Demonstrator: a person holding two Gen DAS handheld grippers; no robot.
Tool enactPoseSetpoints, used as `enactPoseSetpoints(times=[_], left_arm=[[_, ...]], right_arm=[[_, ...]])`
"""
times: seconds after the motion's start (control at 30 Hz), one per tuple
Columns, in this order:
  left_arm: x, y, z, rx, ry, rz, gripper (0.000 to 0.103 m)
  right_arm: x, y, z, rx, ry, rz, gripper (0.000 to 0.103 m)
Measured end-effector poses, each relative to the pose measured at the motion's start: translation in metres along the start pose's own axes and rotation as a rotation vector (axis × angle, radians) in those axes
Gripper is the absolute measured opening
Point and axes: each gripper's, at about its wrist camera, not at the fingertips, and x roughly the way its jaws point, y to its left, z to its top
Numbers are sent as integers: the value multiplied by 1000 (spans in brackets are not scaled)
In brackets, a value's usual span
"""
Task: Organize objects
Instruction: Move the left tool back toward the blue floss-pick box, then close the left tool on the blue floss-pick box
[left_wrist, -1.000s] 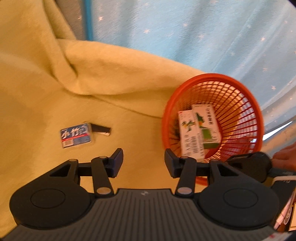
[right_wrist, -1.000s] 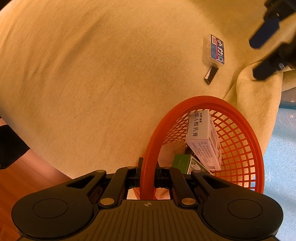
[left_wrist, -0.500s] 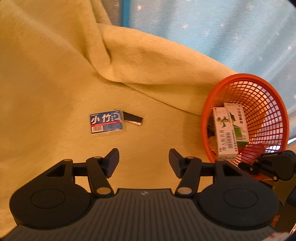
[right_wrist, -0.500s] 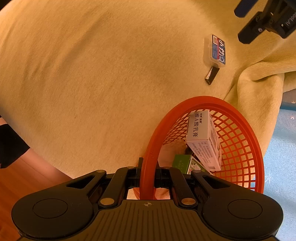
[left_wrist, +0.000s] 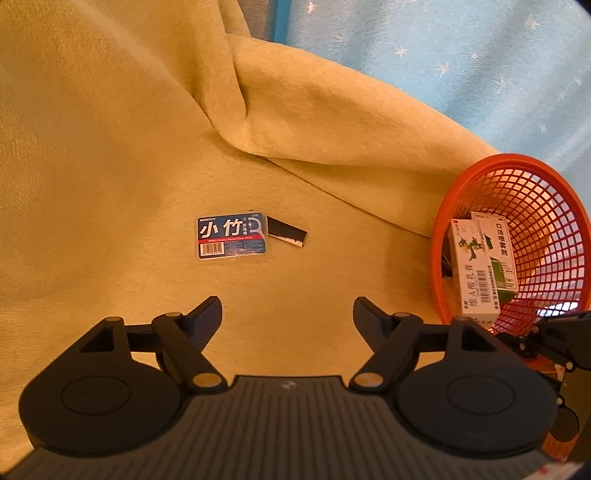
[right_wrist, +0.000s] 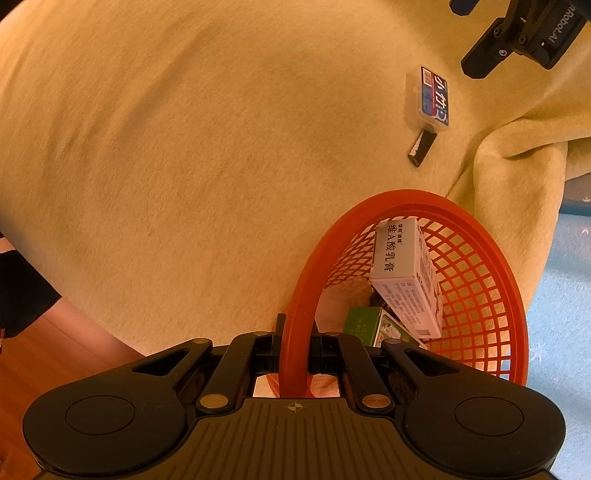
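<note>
Left view: my left gripper (left_wrist: 287, 314) has fingers spread over bare blanket (left_wrist: 110, 155); the floss box (left_wrist: 232, 236) lies ahead, black stick (left_wrist: 287, 232) touching, I think. Right view: my right gripper (right_wrist: 294, 350) pinches the basket (right_wrist: 480, 229) rim; cartons (right_wrist: 406, 273) inside.

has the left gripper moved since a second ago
Yes. In the right wrist view the left gripper has drawn up and away past the floss pick box, which lies unmoved on the yellow blanket; its jaws are open.
</note>
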Motion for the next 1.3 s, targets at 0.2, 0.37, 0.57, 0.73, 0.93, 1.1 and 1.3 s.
enactPoseSetpoints(times=[0.2, 0.37, 0.57, 0.73, 0.93, 1.1, 1.3], left_arm=[[11, 8, 2, -24, -6, 15, 84], [25, 16, 7, -49, -21, 47, 89], [45, 28, 17, -71, -28, 86, 94], [65, 38, 29, -75, -34, 93, 96], [95, 44, 39, -70, -33, 101, 96], [123, 48, 44, -70, -24, 105, 96], [145, 48, 45, -61, -15, 120, 96]], right_arm=[[0, -2, -1, 16, 2, 3, 3], [0, -4, -2, 29, 0, 11, 3], [-2, -7, -1, 38, 4, 16, 3], [-2, -9, 0, 39, 2, 23, 3], [-2, -13, -1, 47, -2, 35, 3], [-3, -14, -1, 57, -9, 43, 3], [-4, -17, -2, 77, -18, 51, 3]])
